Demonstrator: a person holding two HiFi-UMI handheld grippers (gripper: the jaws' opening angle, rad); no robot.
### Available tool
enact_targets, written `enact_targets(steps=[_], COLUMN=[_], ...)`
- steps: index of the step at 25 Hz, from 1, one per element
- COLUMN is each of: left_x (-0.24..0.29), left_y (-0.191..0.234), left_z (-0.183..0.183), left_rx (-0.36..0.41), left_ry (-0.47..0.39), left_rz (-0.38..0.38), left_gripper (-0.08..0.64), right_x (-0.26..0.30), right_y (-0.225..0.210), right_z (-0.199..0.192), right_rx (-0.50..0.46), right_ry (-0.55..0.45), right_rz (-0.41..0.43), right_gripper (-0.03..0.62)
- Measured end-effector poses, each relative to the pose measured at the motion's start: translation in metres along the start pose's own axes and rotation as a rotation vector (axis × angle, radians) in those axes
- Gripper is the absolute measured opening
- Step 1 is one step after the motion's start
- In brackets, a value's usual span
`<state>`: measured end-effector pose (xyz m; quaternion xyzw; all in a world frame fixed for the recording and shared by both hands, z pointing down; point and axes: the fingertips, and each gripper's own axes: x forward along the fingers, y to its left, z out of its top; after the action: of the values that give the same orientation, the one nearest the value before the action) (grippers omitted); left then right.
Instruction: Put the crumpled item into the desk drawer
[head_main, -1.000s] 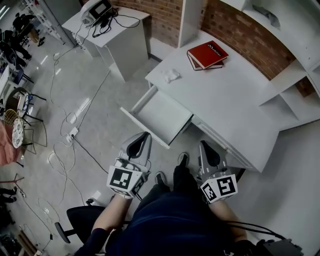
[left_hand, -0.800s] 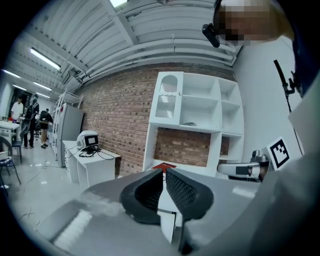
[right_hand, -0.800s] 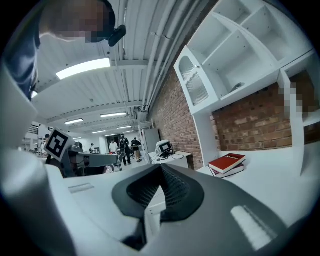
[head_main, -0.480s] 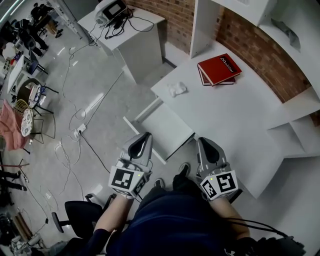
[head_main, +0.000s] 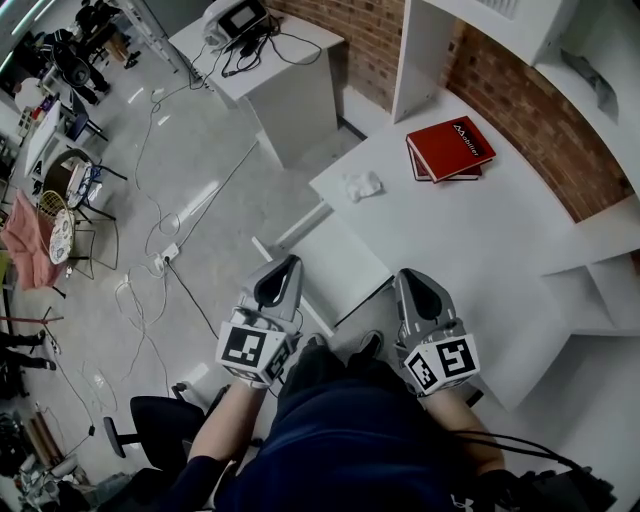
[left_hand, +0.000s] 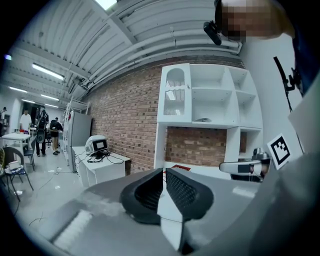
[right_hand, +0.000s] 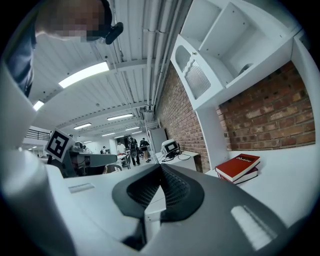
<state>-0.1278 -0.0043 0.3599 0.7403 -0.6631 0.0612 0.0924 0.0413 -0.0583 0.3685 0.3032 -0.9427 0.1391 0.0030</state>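
Meanwhile desk (head_main: 480, 235) drew closer; left gripper (head_main: 288, 264) and right gripper (head_main: 409, 278) stayed closed, empty; crumpled item (head_main: 363, 185) untouched, so pickup was likely next.

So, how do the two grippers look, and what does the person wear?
The left gripper and the right gripper are grey, tapered shells with black textured pads. Each carries a white cube with black square markers. The person wears dark blue clothes; a black cable runs near the right arm.
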Motion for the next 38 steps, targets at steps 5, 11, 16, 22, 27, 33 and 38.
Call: enact_targets(steps=[5, 11, 16, 22, 27, 33, 38], left_x=[0.022, 0.07, 0.114, 0.169, 0.209, 0.257, 0.289], left_y=[0.023, 0.046, 0.059, 0.063, 0.057, 0.048, 0.045], left_z=[-0.002, -0.011, -0.013, -0.033, -0.057, -0.095, -0.134], left_rx=[0.01, 0.052, 0.083, 0.117, 0.142, 0.149, 0.175], left_ry=[0.018, 0.068, 0.104, 0.184, 0.281, 0.421, 0.572], left_rz=[-0.029, -0.123, -0.191, -0.273, -0.347, -0.42, -0.464], left_gripper=[0.02, 0.02, 0.02, 0.02, 0.029, 0.057, 0.064], right_x=[0.014, 0.02, 0.018, 0.011, 0.0, -0.017, -0.031], right_y=[-0.003, -0.016, -0.031, -0.044, -0.054, -0.068, -0.076], right_z=[0.001, 0.003, 0.004, -0.003, -0.007, -0.012, -0.017], right_rx=[-0.004, 0.009, 0.03, 0.062, 0.09, 0.122, 0.149], right_ry=[0.004, 0.002, 0.0, -0.006, -0.009, -0.018, -0.029], right_rz=[-0.045, -0.167, -0.273, -0.378, -0.456, -0.535, -0.587], right_gripper=[0.002, 0.002, 0.002, 0.002, 0.002, 0.002, 0.002])
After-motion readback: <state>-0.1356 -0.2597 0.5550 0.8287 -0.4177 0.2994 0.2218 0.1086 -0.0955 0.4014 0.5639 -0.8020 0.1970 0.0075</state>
